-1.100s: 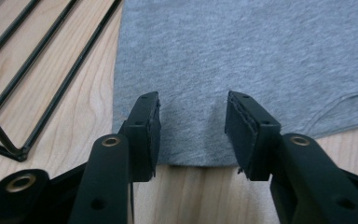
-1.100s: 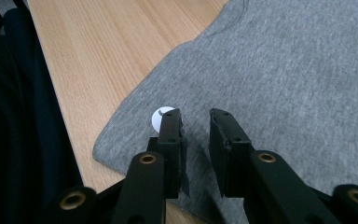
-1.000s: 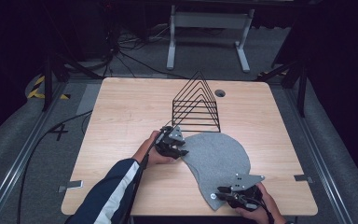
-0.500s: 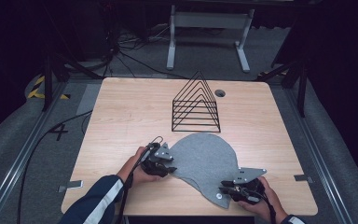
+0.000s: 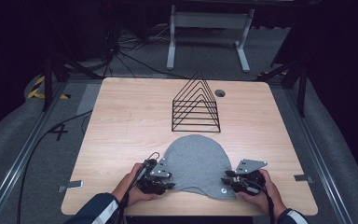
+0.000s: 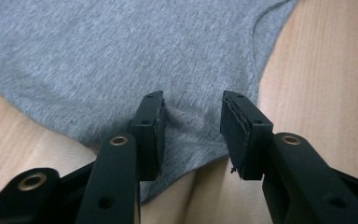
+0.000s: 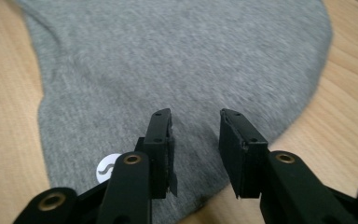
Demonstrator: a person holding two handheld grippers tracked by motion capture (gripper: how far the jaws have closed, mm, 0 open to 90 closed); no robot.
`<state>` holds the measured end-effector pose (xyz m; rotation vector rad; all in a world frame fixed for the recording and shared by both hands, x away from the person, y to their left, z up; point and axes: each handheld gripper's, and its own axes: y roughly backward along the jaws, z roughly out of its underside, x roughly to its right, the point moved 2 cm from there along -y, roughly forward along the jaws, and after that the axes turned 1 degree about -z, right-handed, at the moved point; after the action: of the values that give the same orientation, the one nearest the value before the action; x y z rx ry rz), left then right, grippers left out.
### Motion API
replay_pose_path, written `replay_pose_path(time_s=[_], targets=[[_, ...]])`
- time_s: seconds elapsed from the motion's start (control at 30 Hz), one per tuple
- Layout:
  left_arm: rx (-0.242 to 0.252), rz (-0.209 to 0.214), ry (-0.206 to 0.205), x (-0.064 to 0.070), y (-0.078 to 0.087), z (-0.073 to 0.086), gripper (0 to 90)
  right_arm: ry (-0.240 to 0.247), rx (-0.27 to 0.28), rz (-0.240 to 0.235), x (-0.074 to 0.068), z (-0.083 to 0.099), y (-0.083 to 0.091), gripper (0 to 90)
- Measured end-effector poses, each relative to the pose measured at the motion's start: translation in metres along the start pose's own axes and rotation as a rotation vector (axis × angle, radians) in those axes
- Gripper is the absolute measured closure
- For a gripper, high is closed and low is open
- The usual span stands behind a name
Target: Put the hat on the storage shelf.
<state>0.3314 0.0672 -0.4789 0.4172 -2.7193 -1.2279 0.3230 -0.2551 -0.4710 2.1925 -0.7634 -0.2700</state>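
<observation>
Grey cloth lies flat on the table, near the front edge, dome-shaped, w/ a small white round tag near its hem. Left gripper and right gripper both part-open, jaws straddling the hem, clamping nothing. Wire rack behind the cloth stands empty. Cloth's near edge partly hidden by grippers.
</observation>
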Motion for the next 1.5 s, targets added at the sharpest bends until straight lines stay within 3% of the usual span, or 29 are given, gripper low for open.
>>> replay_pose_path(time_s=[0.17, 0.23, 0.33, 0.4, 0.43, 0.47, 0.5, 0.63, 0.77, 0.83, 0.93, 1.0, 1.07, 1.1, 1.33, 1.4, 1.5], targets=[[-0.006, 0.018, 0.009, 0.008, 0.000, -0.001, 60.3, -0.020, -0.006, 0.014, 0.006, 0.000, 0.001, 62.1], [-0.014, 0.010, -0.016, 0.011, 0.001, -0.001, 59.5, -0.014, -0.013, 0.029, 0.008, -0.001, 0.001, 60.9], [-0.018, -0.002, -0.010, 0.011, 0.004, -0.001, 54.7, -0.035, -0.007, 0.041, 0.013, -0.002, 0.002, 57.2], [0.041, -0.050, 0.030, -0.001, 0.016, -0.004, 51.0, -0.058, 0.014, 0.053, 0.019, -0.005, 0.004, 54.4], [0.041, -0.050, 0.030, -0.001, 0.016, -0.004, 48.4, -0.058, 0.014, 0.053, 0.019, -0.005, 0.004, 54.4], [0.057, -0.095, 0.054, -0.012, 0.021, -0.006, 45.7, -0.082, 0.036, 0.067, 0.027, -0.010, 0.007, 51.0], [0.057, -0.095, 0.054, -0.012, 0.021, -0.006, 43.5, -0.086, 0.041, 0.075, 0.029, -0.011, 0.007, 50.6], [0.071, -0.193, 0.135, -0.044, 0.019, -0.010, 36.1, -0.124, 0.058, 0.078, 0.039, -0.018, 0.005, 46.0], [0.057, -0.178, 0.213, -0.071, 0.005, -0.012, 28.5, -0.158, 0.039, 0.080, 0.052, -0.025, -0.010, 39.5], [0.032, -0.182, 0.216, -0.081, -0.002, -0.014, 25.4, -0.187, 0.022, 0.064, 0.057, -0.029, -0.019, 36.1], [0.056, -0.215, 0.237, -0.092, -0.008, -0.018, 22.0, -0.201, 0.004, 0.068, 0.063, -0.035, -0.029, 31.8], [0.044, -0.187, 0.240, -0.098, -0.014, -0.019, 21.5, -0.205, -0.010, 0.074, 0.065, -0.038, -0.034, 29.9], [0.035, -0.195, 0.252, -0.102, -0.018, -0.019, 20.1, -0.201, -0.025, 0.085, 0.067, -0.040, -0.039, 29.6], [0.032, -0.178, 0.257, -0.102, -0.020, -0.019, 19.6, -0.195, -0.028, 0.093, 0.067, -0.040, -0.042, 26.7], [0.017, -0.198, 0.237, -0.098, -0.025, -0.020, 15.6, -0.167, -0.006, 0.092, 0.067, -0.039, -0.044, 25.7], [-0.004, -0.192, 0.241, -0.095, -0.025, -0.022, 15.7, -0.163, -0.007, 0.086, 0.066, -0.039, -0.044, 30.0], [-0.013, -0.173, 0.218, -0.090, -0.024, -0.024, 20.2, -0.153, -0.016, 0.075, 0.063, -0.041, -0.043, 40.5]])
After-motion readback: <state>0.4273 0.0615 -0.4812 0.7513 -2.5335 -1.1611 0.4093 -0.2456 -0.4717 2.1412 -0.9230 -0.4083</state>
